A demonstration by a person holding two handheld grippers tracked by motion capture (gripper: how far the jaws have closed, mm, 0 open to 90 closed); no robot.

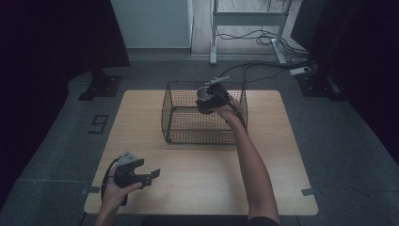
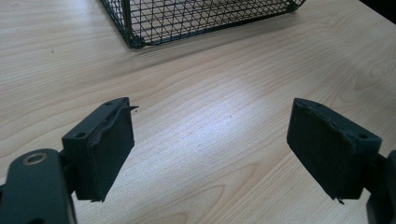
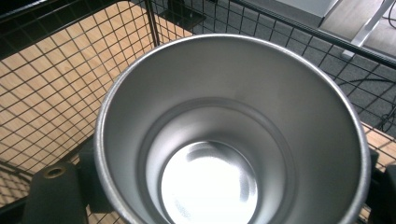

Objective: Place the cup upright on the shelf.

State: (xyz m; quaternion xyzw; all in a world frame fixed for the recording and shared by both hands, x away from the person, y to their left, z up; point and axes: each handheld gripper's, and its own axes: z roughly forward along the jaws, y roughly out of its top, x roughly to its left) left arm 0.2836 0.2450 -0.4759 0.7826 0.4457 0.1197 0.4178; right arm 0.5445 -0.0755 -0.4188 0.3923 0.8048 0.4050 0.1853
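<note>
Steel cup [image 3: 233, 135] sits clamped between the jaws of my right gripper [image 1: 212, 96], mouth up, held over the far right part of the wire basket [image 1: 181, 123] so it can go down inside upright. My left gripper [image 2: 210, 149] waits spread and empty above the bare table [image 1: 197, 188], well clear of the basket.

Overhead and gripper views sharing basket [image 1: 188, 117]
</note>
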